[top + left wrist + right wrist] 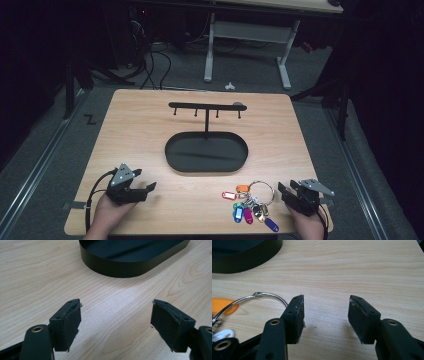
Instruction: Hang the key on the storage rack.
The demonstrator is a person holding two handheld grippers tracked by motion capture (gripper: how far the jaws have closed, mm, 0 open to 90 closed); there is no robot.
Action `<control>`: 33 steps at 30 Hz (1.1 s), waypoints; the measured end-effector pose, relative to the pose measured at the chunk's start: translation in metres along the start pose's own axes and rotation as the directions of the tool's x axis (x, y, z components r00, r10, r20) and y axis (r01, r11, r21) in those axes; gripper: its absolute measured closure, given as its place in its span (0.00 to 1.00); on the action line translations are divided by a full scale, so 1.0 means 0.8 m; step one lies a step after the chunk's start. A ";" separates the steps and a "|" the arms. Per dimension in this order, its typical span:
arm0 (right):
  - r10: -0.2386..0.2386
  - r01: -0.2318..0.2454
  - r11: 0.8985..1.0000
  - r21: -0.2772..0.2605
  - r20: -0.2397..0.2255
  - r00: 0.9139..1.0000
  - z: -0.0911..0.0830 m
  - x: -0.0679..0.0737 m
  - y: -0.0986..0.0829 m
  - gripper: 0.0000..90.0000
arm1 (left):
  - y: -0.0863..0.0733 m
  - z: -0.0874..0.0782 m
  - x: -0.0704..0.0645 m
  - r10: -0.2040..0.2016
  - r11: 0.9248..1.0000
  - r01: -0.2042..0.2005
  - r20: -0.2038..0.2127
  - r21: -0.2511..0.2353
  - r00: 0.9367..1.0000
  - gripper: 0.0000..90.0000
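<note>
left tool [150,188]: jaws wide apart, empty, near table [140,125] front-left | right tool [283,189]: jaws apart, empty, just beside key ring [255,197] | black tray stand [206,151]: table centre

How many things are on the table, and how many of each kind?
Grippers: 2, the left gripper and the right gripper, jaws open on both.
Key stand with hooks: 1, the black key stand.
Bunch of coloured tags on a ring: 1, the key ring.
Total: 4.
</note>
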State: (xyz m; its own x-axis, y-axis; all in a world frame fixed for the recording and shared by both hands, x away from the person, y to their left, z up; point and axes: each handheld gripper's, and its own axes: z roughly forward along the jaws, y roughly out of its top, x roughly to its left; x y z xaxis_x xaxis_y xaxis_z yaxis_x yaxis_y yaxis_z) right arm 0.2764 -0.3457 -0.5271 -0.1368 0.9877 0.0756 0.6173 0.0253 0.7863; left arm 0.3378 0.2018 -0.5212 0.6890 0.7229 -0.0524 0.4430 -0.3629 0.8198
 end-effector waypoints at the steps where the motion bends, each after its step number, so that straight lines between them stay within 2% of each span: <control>1: 0.000 0.000 1.000 0.000 0.000 1.000 0.000 0.000 0.000 0.53 | 0.000 0.000 0.000 0.000 1.000 0.000 0.000 0.000 1.000 0.28; 9: -0.016 0.016 1.000 -0.019 -0.002 1.000 -0.004 0.002 0.002 0.52 | 0.000 -0.001 0.002 -0.010 1.000 0.010 -0.008 -0.010 1.000 0.27; 17: -0.008 0.007 0.999 -0.052 -0.021 1.000 -0.009 0.002 0.005 0.49 | -0.001 -0.003 0.002 -0.008 1.000 0.007 -0.026 -0.024 1.000 0.27; 24: -0.008 0.006 0.997 -0.071 -0.026 1.000 -0.010 0.006 0.008 0.42 | -0.001 -0.003 0.003 -0.015 1.000 0.014 -0.015 -0.028 1.000 0.26; 27: -0.023 0.021 0.998 -0.066 -0.028 0.999 -0.009 0.008 0.009 0.39 | -0.001 -0.004 0.002 -0.007 0.999 0.006 -0.018 -0.038 1.000 0.26; 30: -0.040 0.039 0.998 -0.040 -0.041 0.998 -0.010 0.016 0.006 0.31 | -0.001 -0.006 0.003 -0.006 0.999 0.005 -0.023 -0.044 1.000 0.26; 33: -0.053 0.053 0.998 -0.014 -0.033 0.998 -0.008 0.019 0.006 0.30 | -0.001 -0.007 0.004 -0.015 0.998 0.013 -0.024 -0.056 1.000 0.26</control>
State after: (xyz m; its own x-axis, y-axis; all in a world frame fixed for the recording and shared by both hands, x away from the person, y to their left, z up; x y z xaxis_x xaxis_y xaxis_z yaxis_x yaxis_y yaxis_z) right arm 0.2718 -0.3316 -0.5183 -0.1951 0.9793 0.0537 0.5983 0.0755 0.7977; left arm 0.3364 0.2080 -0.5188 0.6687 0.7418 -0.0509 0.4195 -0.3199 0.8495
